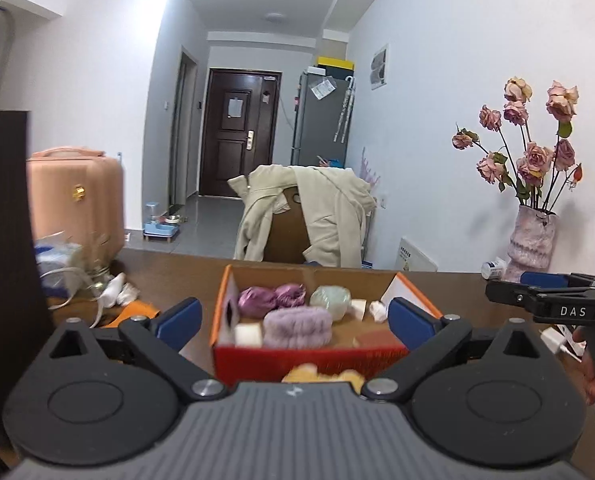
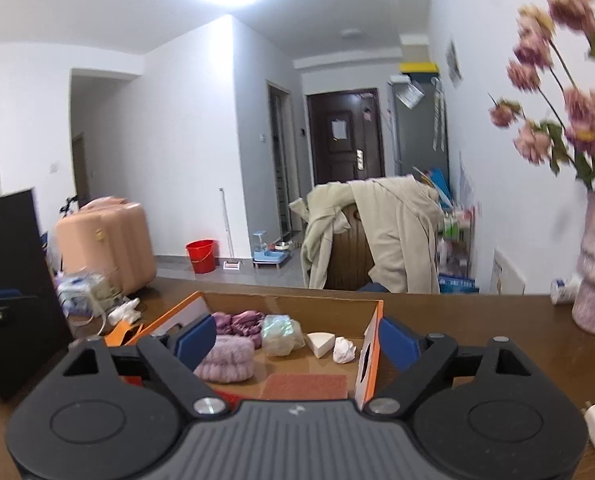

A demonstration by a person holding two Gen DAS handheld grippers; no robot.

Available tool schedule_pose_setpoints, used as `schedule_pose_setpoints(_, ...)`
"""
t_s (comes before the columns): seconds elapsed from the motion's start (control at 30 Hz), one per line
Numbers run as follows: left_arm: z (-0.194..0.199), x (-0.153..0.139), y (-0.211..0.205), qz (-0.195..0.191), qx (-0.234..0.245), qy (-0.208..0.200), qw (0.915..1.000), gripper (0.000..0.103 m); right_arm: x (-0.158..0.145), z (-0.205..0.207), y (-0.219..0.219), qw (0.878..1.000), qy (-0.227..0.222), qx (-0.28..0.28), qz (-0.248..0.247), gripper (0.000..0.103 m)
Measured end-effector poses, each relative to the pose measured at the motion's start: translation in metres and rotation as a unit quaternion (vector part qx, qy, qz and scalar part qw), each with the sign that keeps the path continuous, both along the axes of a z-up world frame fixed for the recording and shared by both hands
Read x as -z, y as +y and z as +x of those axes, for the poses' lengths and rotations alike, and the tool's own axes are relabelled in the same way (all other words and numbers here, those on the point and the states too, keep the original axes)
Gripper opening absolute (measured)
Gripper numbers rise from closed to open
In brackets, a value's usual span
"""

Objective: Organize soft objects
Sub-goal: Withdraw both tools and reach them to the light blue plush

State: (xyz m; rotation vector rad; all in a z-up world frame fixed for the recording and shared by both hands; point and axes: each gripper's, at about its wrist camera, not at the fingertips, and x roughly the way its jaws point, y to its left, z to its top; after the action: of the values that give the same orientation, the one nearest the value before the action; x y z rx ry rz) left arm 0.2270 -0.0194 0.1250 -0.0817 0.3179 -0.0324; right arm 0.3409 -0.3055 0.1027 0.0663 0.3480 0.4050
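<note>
With most soft things already in the box [image 1: 233, 300], we hold both the left gripper [image 1: 293, 318] and right gripper [image 2: 297, 340] wide and empty, so next we judge the yellow piece [image 1: 323, 374] just below the left gripper needs grasping.

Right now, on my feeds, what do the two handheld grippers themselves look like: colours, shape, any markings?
Both match. The left gripper has a ribbed grey body with a small white logo, black linkage arms on round black hubs with silver pivot bolts, and blue pads. The right gripper is built the same; seen side-on from the left wrist, it carries white "DAS" lettering. No cables show.
</note>
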Motion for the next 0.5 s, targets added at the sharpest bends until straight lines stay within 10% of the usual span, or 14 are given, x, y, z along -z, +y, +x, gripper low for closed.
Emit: schedule_pose_setpoints(0.5,-0.101,0.077,0.009,0.018,-0.075,0.031,0.9965,0.103,0.052,-0.132,0.015,0.999,-0.021,-0.027,-0.035,0.089)
